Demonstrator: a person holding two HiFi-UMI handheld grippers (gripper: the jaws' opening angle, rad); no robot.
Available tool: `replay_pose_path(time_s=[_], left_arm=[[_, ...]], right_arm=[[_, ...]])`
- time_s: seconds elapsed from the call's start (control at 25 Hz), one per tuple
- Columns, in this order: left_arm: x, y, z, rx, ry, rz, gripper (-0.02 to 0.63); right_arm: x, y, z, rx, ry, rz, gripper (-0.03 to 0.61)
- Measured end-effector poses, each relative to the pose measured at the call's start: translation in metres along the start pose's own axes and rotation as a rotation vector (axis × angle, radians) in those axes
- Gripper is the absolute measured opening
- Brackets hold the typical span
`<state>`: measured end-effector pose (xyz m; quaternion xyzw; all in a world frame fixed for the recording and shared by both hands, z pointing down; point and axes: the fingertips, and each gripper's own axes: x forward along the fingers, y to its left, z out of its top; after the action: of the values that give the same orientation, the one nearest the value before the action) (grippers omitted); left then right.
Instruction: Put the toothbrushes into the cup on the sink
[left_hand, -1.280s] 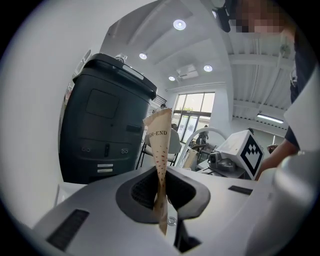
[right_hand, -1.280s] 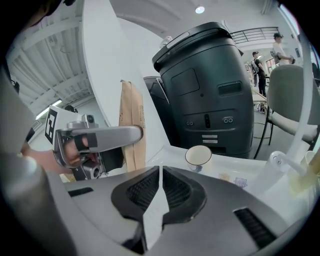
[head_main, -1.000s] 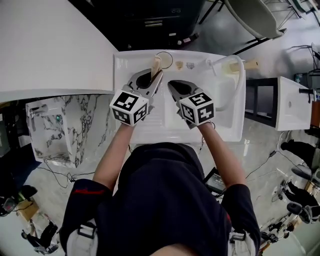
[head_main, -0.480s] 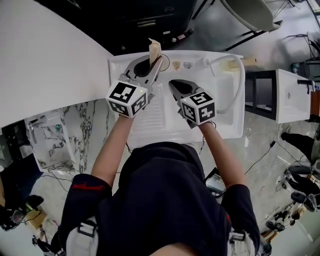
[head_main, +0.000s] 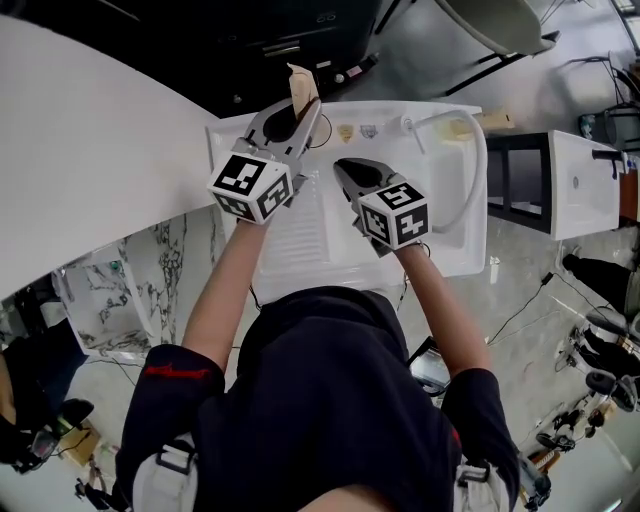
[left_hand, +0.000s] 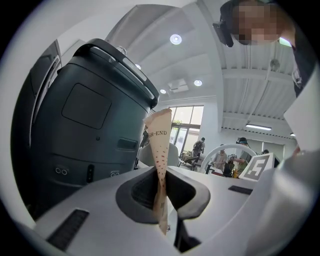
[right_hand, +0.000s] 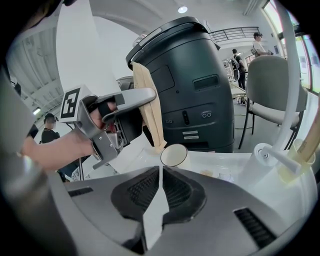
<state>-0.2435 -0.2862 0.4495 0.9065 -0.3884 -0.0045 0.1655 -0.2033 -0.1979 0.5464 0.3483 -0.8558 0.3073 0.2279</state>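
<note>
My left gripper (head_main: 305, 112) pinches a wrapped toothbrush (left_hand: 160, 150) just beside the cup (right_hand: 174, 155). My right gripper (right_hand: 161, 172) is closed, empty, over the sink (head_main: 300, 240).

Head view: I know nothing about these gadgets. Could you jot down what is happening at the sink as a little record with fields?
place: white sink
left gripper: fingers shut on a paper-wrapped toothbrush, held roughly upright
right gripper: fingers shut, nothing between them
cup: stands at the sink's back edge, looks empty
toothbrush versus cup: close beside it, not yet inside
</note>
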Motion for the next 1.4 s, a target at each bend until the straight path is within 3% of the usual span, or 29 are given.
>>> replay_pose_path(time_s=[0.44,1.08,1.4], left_arm=[[0.013,0.015,-0.028,0.016,0.006,0.019,0.029],[0.015,0.026,-0.086,-0.005,0.147,0.022,0.034],[0.013,0.027,-0.093,-0.020,0.161,0.026,0.112]], right_arm=[[0.007,-0.006,0.001,0.013,0.005,0.010,0.044],[0.012,-0.018,-0.008,0.042,0.024,0.003,0.044],[0.011,-0.019,-0.009,0.048,0.025,0.005,0.044]])
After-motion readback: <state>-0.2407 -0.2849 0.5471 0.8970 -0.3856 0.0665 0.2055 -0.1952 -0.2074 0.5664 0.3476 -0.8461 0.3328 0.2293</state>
